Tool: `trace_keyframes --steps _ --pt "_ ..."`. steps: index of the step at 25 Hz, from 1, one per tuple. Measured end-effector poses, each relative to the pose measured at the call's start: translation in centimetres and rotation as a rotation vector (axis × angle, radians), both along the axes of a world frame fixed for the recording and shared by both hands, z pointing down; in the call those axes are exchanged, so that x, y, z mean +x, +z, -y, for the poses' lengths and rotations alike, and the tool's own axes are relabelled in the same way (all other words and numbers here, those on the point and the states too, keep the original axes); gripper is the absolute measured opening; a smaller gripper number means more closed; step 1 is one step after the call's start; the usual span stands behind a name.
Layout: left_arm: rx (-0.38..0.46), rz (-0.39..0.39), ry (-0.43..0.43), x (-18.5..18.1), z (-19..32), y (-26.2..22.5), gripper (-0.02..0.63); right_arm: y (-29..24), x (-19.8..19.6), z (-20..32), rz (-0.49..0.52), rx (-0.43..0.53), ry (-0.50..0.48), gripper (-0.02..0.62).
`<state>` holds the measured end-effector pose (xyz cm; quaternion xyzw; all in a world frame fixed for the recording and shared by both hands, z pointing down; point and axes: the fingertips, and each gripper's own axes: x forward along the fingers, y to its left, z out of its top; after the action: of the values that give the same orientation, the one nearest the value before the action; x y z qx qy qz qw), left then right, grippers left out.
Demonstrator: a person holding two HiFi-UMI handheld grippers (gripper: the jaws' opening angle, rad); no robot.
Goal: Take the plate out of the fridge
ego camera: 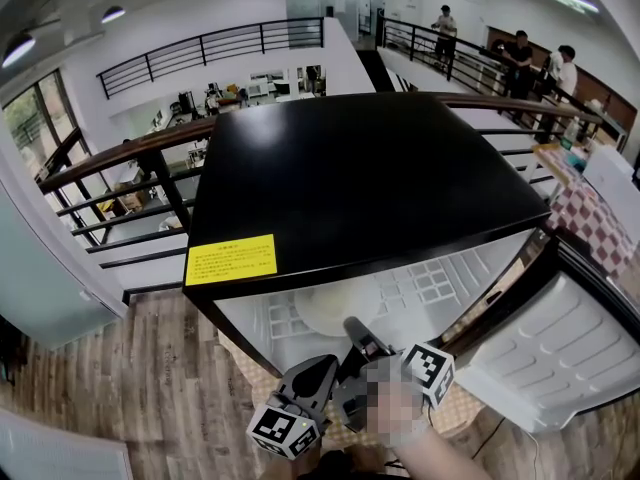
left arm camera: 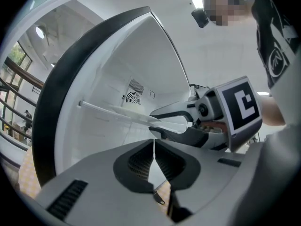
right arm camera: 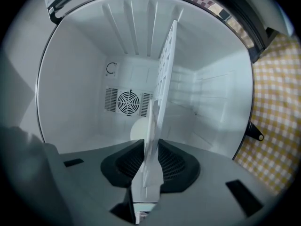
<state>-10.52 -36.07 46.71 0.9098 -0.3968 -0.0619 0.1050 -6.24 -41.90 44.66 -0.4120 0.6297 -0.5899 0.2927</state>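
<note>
The black fridge (ego camera: 350, 178) stands open, with its door (ego camera: 560, 348) swung out to the right. A pale round plate (ego camera: 325, 308) lies on the white grid shelf (ego camera: 430, 283) inside. My right gripper (ego camera: 352, 326) reaches into the opening, and its jaws stand one above and one below the plate's near rim. In the right gripper view the plate (right arm camera: 149, 140) runs edge-on between the pads of the right gripper (right arm camera: 150, 159), which press on it. My left gripper (ego camera: 318, 373) hangs just outside the opening, beside the right one. Its jaws (left arm camera: 154, 147) meet with nothing between them.
A fan grille (right arm camera: 128, 102) sits in the fridge's back wall. A yellow checked mat (right arm camera: 277, 102) lies under the fridge on the wooden floor (ego camera: 120, 388). A railing (ego camera: 120, 168) runs behind the fridge. People stand far off at the back right (ego camera: 515, 58).
</note>
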Motion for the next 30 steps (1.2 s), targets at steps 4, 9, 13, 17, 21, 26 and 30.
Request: trace_keyframes --steps 4,9,13,17,21,26,30 --pt "0.002 0.003 0.004 0.2 -0.1 0.1 0.015 -0.1 0.3 -0.5 0.019 0.002 -0.001 0.094" --pt "0.002 0.001 0.000 0.3 0.0 0.1 0.015 -0.7 0.4 -0.9 0.027 0.022 -0.010 0.051" --pt "0.009 0.001 -0.003 0.4 0.1 0.1 0.015 -0.7 0.6 -1.4 0.046 0.018 -0.003 0.049" --pt "0.002 -0.001 -0.011 0.3 0.2 -0.2 0.015 -0.7 0.5 -2.1 0.048 0.012 -0.004 0.049" --pt "0.021 0.004 -0.016 0.2 0.2 -0.3 0.015 -0.9 0.8 -2.1 0.003 0.067 -0.029 0.051" --pt "0.018 0.003 -0.015 0.0 0.3 -0.3 0.015 -0.8 1.3 -0.9 0.018 0.083 -0.045 0.055" --pt "0.015 0.006 -0.009 0.2 0.1 -0.1 0.015 -0.5 1.2 -0.3 0.022 0.071 -0.055 0.055"
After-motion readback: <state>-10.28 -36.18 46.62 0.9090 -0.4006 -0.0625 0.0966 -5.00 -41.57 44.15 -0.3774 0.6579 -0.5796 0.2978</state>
